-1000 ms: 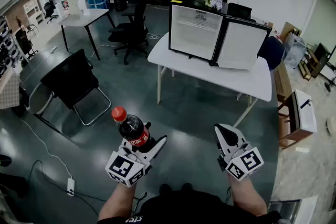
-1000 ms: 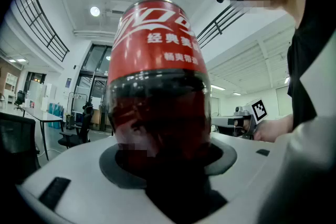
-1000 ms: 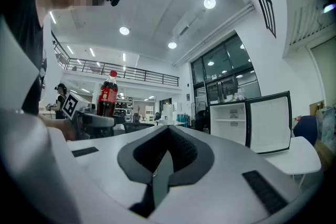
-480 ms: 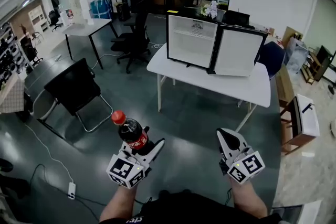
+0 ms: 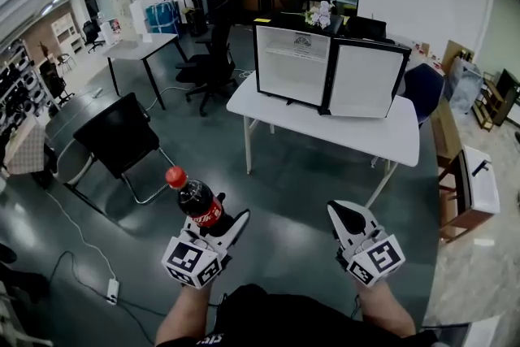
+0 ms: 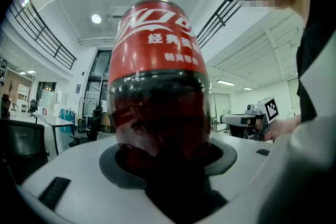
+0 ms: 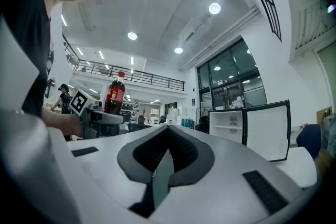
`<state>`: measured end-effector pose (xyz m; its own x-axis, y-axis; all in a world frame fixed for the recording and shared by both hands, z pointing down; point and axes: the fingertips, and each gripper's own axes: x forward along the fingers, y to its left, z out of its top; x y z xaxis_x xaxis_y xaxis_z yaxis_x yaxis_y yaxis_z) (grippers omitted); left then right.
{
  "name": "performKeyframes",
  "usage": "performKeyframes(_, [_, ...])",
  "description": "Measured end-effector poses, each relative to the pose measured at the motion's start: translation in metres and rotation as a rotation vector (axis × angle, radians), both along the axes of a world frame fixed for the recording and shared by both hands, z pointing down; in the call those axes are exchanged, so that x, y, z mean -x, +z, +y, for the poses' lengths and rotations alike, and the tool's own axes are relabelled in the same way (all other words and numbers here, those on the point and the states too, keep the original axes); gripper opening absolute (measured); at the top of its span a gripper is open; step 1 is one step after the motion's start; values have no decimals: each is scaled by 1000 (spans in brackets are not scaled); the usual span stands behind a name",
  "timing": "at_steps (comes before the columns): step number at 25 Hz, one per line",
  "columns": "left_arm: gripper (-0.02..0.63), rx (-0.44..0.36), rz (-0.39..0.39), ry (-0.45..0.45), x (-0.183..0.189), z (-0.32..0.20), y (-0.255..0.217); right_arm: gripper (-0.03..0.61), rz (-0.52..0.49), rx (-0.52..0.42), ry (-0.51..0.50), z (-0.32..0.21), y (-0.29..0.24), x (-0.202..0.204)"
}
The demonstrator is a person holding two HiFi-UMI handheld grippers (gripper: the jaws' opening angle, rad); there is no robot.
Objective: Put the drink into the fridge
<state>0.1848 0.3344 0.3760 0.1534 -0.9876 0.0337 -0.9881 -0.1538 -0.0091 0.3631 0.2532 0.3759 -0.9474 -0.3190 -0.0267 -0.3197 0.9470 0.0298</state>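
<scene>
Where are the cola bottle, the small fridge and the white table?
cola bottle (image 5: pixel 199 201): head view, on its dark body.
small fridge (image 5: pixel 291 69): head view, on its white open inside.
white table (image 5: pixel 325 124): head view, on the bare top before the fridge.

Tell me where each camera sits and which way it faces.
Head view: on the head, looking down at the fridge; left gripper, right gripper show.
Left gripper view: on that gripper, along jaws shut on the cola bottle; right gripper shows.
Right gripper view: on that gripper, facing the fridge, jaws shut; left gripper shows.
All three share the cola bottle.
</scene>
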Motion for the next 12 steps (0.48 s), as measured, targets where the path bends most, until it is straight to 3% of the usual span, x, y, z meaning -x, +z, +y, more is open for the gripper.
performKeyframes(6, [279,6,-21,-20,-11,-5,2,14,26,-18,-26,-2,8,-2])
performKeyframes(12, [279,7,-20,-23,3,-28,7,14,41,-1,-21,-25,17,11])
